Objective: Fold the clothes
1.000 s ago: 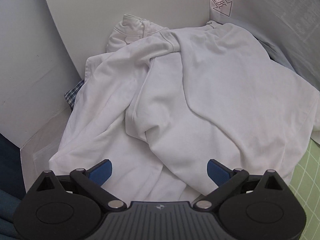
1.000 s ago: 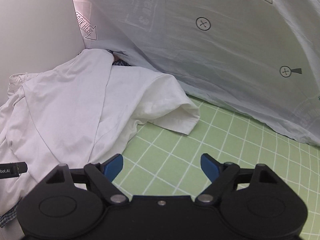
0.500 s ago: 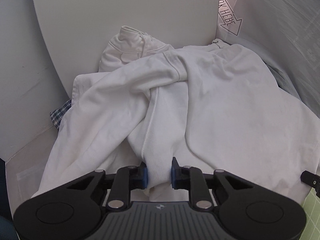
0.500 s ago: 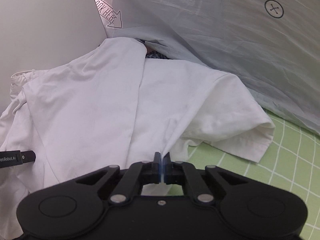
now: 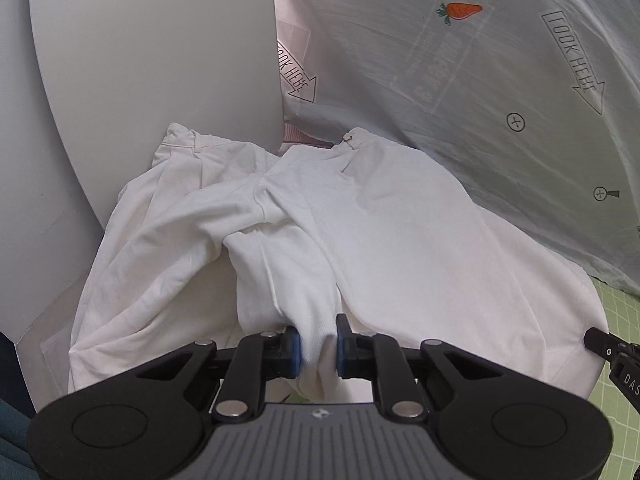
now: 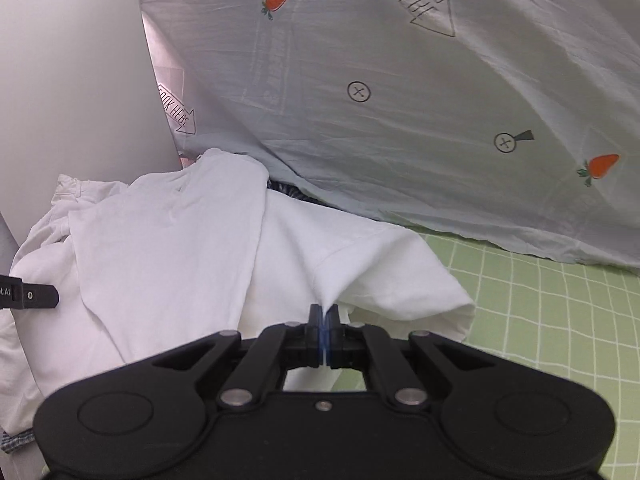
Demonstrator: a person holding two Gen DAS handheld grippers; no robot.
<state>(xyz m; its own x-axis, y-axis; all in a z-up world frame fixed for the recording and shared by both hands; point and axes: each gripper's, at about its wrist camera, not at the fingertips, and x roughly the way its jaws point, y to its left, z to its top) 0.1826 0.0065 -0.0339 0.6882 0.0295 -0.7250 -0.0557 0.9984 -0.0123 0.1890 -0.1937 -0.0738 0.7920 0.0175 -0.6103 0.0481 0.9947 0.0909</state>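
A white shirt [image 5: 400, 240] lies crumpled on the green checked mat, its sleeve bunched toward me. My left gripper [image 5: 318, 346] is closing on a thick fold of that sleeve, and the blue pads press the cloth from both sides. In the right wrist view the same white shirt [image 6: 180, 240] spreads leftward, with a short sleeve at its right. My right gripper [image 6: 325, 330] is shut on a thin pinch of the shirt's fabric, which rises in a small peak from the jaws. The right gripper's tip [image 5: 600, 342] shows at the left view's right edge.
A pale printed sheet [image 6: 400, 100] with carrots and arrows hangs behind the shirt. A white curved board [image 5: 140, 60] stands at the left. The green checked mat [image 6: 540, 300] extends to the right. A second whitish garment [image 5: 188, 148] and a checked cloth [image 6: 12, 438] lie underneath.
Both grippers went from wide open to shut on the white shirt. Both then pulled back and up with the cloth, so more of the printed sheet shows.
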